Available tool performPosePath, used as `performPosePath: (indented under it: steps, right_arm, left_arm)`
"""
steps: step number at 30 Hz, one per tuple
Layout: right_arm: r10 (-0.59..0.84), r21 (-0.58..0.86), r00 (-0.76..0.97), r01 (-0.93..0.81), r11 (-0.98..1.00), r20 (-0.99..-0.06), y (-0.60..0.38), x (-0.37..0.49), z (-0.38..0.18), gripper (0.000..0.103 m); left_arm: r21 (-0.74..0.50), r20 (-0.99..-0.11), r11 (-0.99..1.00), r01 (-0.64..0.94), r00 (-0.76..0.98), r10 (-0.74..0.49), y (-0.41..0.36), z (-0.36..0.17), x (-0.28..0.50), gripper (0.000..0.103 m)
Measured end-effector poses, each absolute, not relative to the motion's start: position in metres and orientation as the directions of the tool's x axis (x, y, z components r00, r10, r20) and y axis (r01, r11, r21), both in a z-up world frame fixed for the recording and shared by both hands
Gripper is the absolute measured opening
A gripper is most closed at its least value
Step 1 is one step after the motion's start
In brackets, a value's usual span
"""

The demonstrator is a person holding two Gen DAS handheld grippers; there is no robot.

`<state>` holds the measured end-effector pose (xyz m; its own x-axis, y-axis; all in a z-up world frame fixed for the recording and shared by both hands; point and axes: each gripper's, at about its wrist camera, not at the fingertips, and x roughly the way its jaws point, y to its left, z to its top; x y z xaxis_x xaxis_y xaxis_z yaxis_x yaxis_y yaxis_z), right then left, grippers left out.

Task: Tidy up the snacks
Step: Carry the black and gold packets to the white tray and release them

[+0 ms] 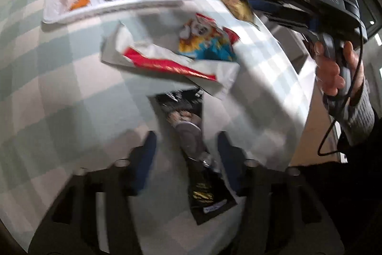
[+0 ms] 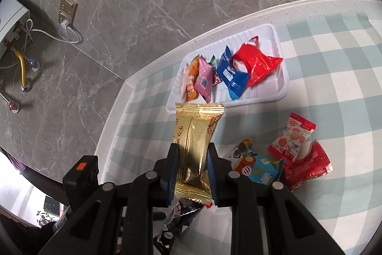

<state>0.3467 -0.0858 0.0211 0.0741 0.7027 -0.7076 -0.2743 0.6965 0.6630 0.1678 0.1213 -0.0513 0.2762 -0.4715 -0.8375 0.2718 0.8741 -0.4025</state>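
The gold packet [image 2: 194, 154] is clamped between the right tongs [image 2: 193, 173] above the checked surface [image 2: 334, 111], near the white tray [image 2: 281, 90]. The left tongs [image 1: 183, 154] are spread wide around a black packet [image 1: 188, 135].

A: Right gripper [image 2: 192, 159]?
B: Clamped on shiny gold foil snack packet [image 2: 195, 135], centre frame.
A: Tray?
B: White plastic tray [image 2: 283, 85], upper right, holding colourful packets. Red-and-white snack packets [image 2: 294, 138] loose on checked tablecloth [image 2: 334, 111], lower right.

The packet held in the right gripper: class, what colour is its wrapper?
Shiny gold, with small red lettering; the packet shows best in the right wrist view, clamped in the right gripper.
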Motion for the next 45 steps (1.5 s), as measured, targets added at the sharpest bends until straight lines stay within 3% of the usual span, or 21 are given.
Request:
performPosePath:
  steps: [9,15,31,39,45]
  right_arm:
    - [0.699,0.662,0.048,-0.282,0.694,-0.713,-0.082,0.337,0.013,0.025]
    - [0.699,0.663,0.046,-0.276,0.696,-0.714,-0.082,0.336,0.013,0.025]
    - [0.717,0.687,0.043,-0.25,0.682,-0.696,-0.09,0.343,0.01,0.025]
    - [0.713,0.68,0.069,-0.249,0.69,-0.698,-0.088,0.369,0.012,0.025]
    - [0.699,0.661,0.087,-0.262,0.704,-0.71,-0.079,0.399,0.007,0.025]
  left_arm:
    - [-0.29,-0.902,0.9,0.326,0.221,-0.371,0.083,-0.075,0.165,0.051]
    - [-0.241,-0.9,0.923,0.299,0.288,-0.328,0.078,-0.078,0.166,0.022]
    - [-0.567,-0.739,0.818,0.104,0.374,-0.56,0.137,-0.057,0.183,0.021]
    - [-0.642,-0.661,0.767,0.026,0.489,-0.57,0.187,-0.031,0.223,0.021]
    - [-0.633,-0.649,0.774,-0.01,0.55,-0.525,0.218,-0.015,0.271,0.021]
